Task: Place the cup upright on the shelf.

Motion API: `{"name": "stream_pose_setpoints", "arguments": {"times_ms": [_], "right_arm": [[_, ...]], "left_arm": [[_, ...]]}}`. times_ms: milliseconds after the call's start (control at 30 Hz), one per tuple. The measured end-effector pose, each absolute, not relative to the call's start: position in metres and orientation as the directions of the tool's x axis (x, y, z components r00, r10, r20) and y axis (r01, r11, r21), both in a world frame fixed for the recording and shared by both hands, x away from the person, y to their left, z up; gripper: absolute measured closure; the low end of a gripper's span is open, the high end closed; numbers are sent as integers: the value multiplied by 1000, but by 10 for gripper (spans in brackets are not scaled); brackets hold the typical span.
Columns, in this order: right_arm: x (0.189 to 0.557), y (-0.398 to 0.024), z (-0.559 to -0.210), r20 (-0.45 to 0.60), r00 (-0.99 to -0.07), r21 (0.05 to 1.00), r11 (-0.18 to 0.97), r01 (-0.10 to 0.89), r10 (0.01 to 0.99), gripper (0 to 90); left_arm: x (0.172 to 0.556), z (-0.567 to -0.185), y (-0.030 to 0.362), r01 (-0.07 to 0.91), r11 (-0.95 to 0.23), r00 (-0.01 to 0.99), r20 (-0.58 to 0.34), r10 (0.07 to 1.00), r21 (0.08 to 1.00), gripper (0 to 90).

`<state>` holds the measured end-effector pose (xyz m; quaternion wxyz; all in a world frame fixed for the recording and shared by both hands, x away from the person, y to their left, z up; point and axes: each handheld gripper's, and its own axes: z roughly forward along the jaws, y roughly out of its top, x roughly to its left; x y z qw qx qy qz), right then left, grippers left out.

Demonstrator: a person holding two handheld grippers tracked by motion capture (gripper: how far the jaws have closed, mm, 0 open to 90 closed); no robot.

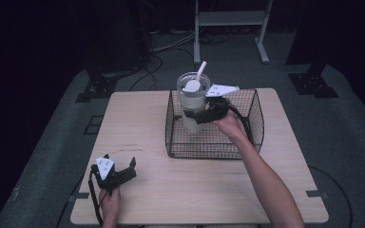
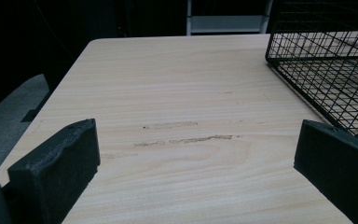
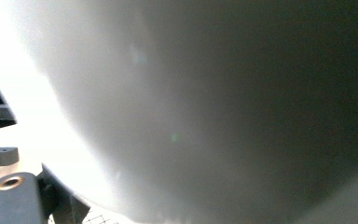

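Translucent cylindrical tumbler [image 1: 193,102] gripped by right gripper [image 1: 200,115] over wire basket [image 1: 247,137].

This is looking like a lab: a bare wooden table [image 1: 171,190] is standing on grey carpet [image 1: 342,137], with cables [image 1: 157,57] and metal stands [image 1: 230,28] surrounding it.

Both forearms are bare, no sleeves showing. Each hand carries a black gripper, the left gripper [image 1: 119,169] and right gripper [image 1: 200,115], topped by a pale grey three-cornered plate with small dark dots, and a black cable trails from each. The left gripper's blocky matte black jaws have slightly rough edges
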<state>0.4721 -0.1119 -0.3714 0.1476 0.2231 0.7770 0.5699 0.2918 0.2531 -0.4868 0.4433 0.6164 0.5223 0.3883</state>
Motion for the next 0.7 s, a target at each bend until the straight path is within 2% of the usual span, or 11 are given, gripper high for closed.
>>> {"name": "stream_pose_setpoints", "arguments": {"times_ms": [700], "right_arm": [[497, -101, -408, 51, -863, 912, 328, 245, 503, 91]], "left_arm": [[292, -487, 254, 301, -59, 156, 12, 988, 952, 0]]}}
